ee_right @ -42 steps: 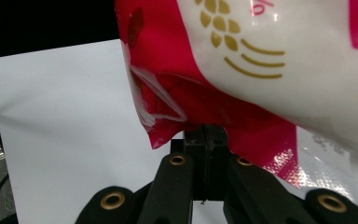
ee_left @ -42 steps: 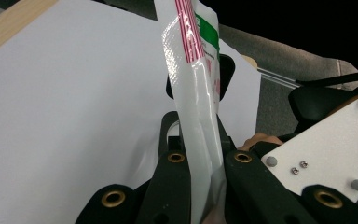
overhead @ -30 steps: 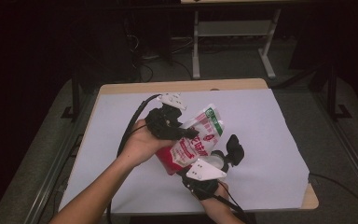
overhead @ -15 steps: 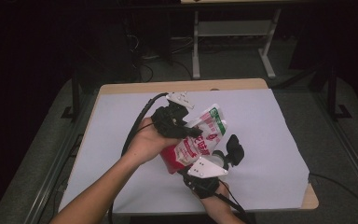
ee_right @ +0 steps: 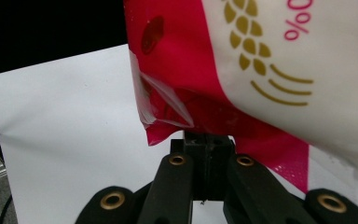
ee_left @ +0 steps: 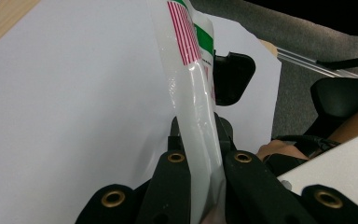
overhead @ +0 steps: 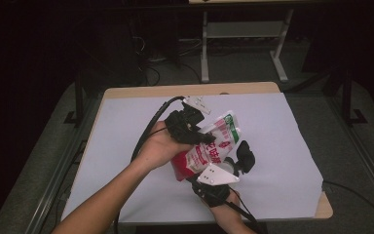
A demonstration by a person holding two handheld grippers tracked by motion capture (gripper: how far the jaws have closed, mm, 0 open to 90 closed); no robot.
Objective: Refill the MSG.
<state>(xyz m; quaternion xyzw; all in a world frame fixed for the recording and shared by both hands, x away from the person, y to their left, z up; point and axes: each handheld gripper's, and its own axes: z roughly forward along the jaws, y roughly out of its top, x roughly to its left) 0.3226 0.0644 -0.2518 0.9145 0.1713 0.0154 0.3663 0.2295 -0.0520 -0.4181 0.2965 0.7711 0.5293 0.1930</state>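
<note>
White table point(overhead: 282, 146) | pouch point(overhead: 209, 146) "%" legible | left gripper point(ee_left: 198, 140) clamps pouch | right gripper point(ee_right: 208, 147) clamps pouch

My claw point(ee_right: 209, 154) pinches the red bottom edge of the pouch point(ee_right: 261, 70) above the white worktop point(ee_right: 65, 140).

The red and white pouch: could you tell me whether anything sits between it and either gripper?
Nothing visible does. The left gripper is shut on an edge of the red and white pouch, and the right gripper is closed at its red lower edge, though the contact there is hidden.
</note>
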